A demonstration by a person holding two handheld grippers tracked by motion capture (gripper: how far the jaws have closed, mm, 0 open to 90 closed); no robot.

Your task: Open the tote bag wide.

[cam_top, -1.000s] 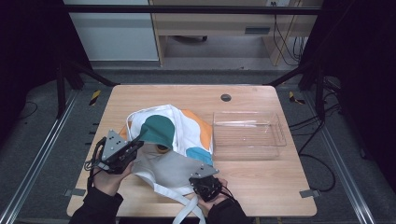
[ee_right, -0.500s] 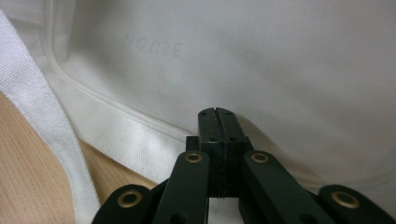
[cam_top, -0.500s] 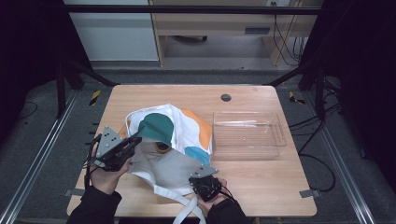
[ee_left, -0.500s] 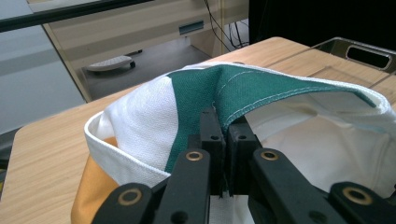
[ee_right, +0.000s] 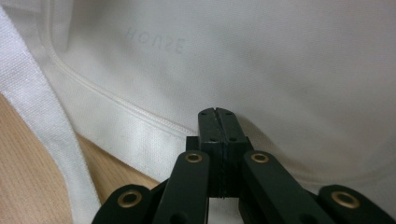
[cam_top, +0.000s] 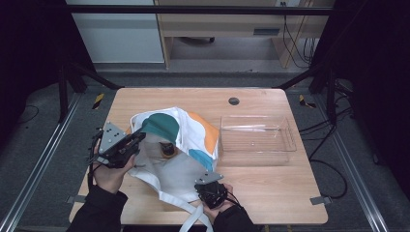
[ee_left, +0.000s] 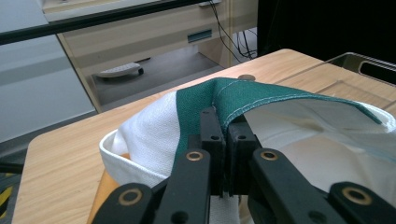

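A clear plastic tray sits on the right half of the wooden table, with nothing in it. A round dark grommet is set into the tabletop near its far edge. Beyond the table stands a light wooden cabinet, with black cables hanging at its right.

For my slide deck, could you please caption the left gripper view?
Left gripper pinching the green-printed rim of a white canvas tote bag, lifted above the wooden table.
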